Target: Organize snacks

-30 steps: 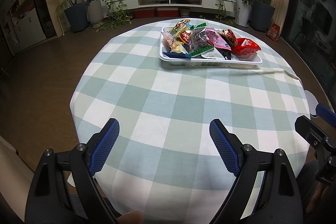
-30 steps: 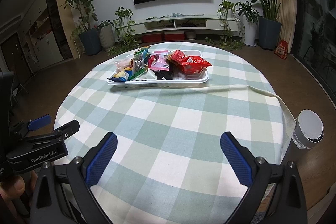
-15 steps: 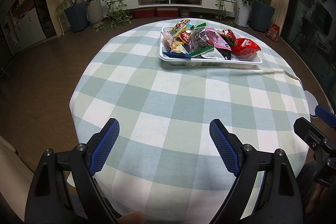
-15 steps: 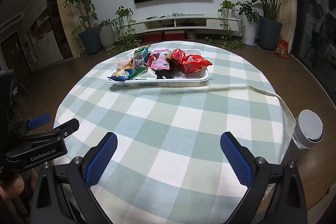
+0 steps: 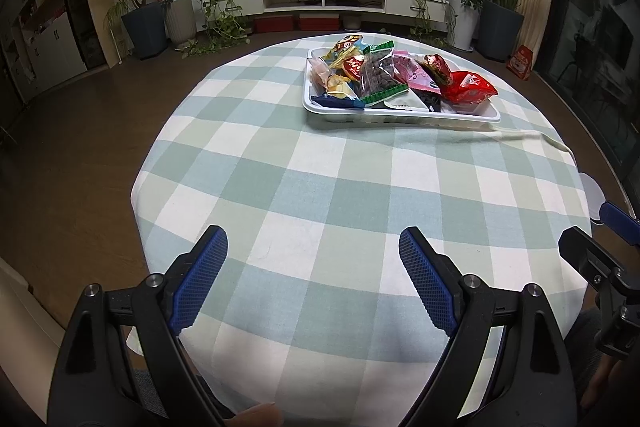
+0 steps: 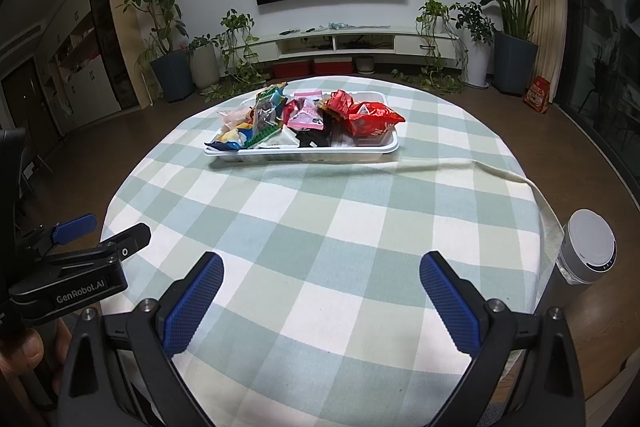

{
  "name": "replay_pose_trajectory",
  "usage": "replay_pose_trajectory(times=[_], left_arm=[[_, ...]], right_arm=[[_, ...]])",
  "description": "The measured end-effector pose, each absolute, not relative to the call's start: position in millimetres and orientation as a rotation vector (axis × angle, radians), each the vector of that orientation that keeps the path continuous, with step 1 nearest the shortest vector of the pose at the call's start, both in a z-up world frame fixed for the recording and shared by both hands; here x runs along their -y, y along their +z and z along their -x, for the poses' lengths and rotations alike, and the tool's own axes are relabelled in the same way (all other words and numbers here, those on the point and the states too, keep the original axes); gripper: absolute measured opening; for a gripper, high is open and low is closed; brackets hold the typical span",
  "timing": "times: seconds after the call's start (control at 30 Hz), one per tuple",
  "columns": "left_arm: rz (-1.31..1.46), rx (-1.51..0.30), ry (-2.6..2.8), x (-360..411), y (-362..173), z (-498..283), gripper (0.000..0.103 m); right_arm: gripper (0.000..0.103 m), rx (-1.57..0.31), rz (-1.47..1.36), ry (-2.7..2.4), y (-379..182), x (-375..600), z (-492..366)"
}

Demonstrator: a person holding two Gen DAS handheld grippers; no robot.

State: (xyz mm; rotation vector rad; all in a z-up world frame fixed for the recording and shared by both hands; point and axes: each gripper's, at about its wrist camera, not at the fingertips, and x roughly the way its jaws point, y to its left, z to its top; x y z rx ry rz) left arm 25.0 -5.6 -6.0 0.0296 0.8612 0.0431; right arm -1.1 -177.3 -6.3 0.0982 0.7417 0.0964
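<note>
A white tray [image 5: 400, 115] [image 6: 304, 155] piled with several snack packets sits at the far side of the round table with its green checked cloth [image 5: 340, 195] [image 6: 320, 227]. In it lie a red bag [image 5: 468, 91] [image 6: 372, 121], a pink packet [image 5: 412, 73] [image 6: 306, 115] and a clear bag of dark pieces [image 5: 378, 77] [image 6: 264, 117]. My left gripper [image 5: 314, 247] hangs open over the near table edge, nothing between its blue pads. My right gripper [image 6: 322, 273] is open and empty too, well short of the tray.
A grey cylinder with a white top [image 6: 586, 255] stands on the floor right of the table. The cloth has a folded ridge [image 6: 480, 169] right of the tray. Potted plants [image 6: 164, 27] and a TV stand [image 6: 340, 45] line the far wall.
</note>
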Motion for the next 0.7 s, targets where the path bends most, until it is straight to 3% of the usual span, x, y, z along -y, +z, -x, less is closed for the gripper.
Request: replay_pose_trajectory(times=[0.7], left_arm=[[-0.029, -0.863, 0.042, 4.6, -7.6, -24.8, 0.088]], right_arm=[[0.101, -0.744, -0.097, 0.097, -5.0, 176.8, 1.0]])
